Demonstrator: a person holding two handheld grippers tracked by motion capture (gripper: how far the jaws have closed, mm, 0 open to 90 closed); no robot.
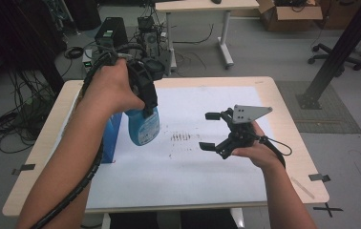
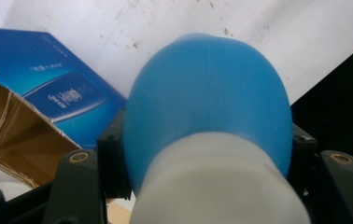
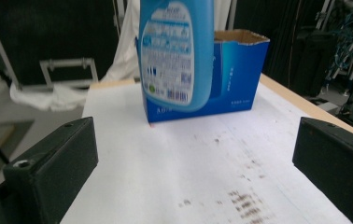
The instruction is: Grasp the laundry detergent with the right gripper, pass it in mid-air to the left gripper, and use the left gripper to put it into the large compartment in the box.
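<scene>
My left gripper [image 1: 146, 102] is shut on a blue plastic bottle [image 1: 143, 126] and holds it by the neck, lifted above the table. In the left gripper view the bottle [image 2: 207, 107] bulges between the two jaws, with its pale collar nearest the camera. The right gripper view shows the bottle [image 3: 177, 51] hanging with its printed label facing me. An open blue carton [image 1: 111, 136] stands on the white sheet just left of the bottle, its torn brown flap [image 2: 11, 140] showing. My right gripper [image 1: 208, 130] is open at mid-table, jaws pointing left towards the bottle, with nothing between them.
A white sheet [image 1: 202, 157] covers the wooden table [image 1: 302, 157] and has dark smudges [image 1: 180, 137] at its middle. Beyond the table's far edge are computer cases [image 1: 109, 31], cables and another desk [image 1: 207, 5]. A black post [image 1: 336, 52] stands at the right.
</scene>
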